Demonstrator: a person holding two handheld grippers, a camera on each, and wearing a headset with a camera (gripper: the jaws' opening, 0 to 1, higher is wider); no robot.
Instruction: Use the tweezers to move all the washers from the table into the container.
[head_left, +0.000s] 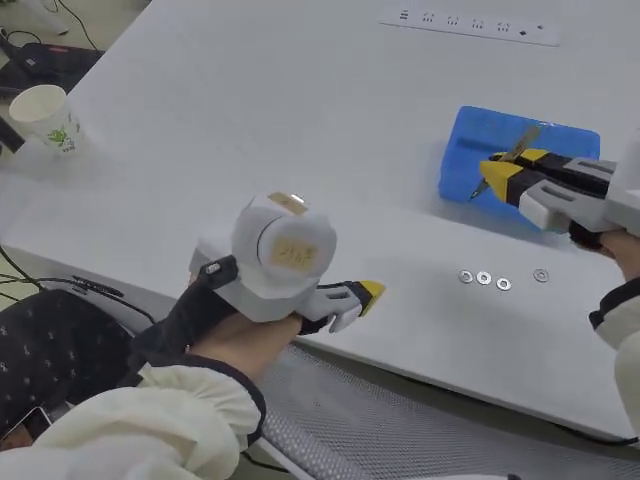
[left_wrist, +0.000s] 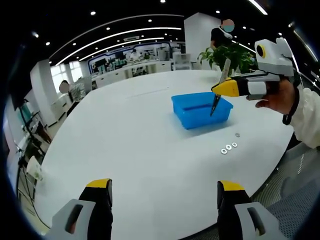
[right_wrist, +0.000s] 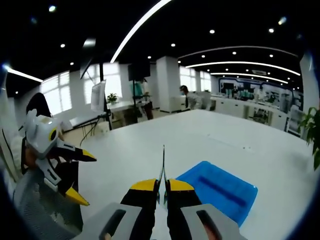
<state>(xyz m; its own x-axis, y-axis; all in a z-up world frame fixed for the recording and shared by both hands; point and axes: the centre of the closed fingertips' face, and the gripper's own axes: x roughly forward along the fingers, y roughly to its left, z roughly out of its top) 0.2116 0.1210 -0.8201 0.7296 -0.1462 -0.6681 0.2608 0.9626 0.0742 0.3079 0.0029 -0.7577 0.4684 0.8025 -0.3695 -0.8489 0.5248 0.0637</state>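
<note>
Blue container (head_left: 465, 150) is sitting on the white table (head_left: 250, 110), with the right tool (right_wrist: 162, 186) clamping the tweezers (left_wrist: 216, 102) just over it. Four washers (head_left: 484, 278) are lying on the table nearby, and the left tool (left_wrist: 164, 184) is hovering with its jaws wide apart.

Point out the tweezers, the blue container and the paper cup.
tweezers (left_wrist: 215, 103), left gripper view, lower shaft.
blue container (left_wrist: 200, 119), left gripper view, front wall.
paper cup (head_left: 47, 118), head view, side wall.
</note>
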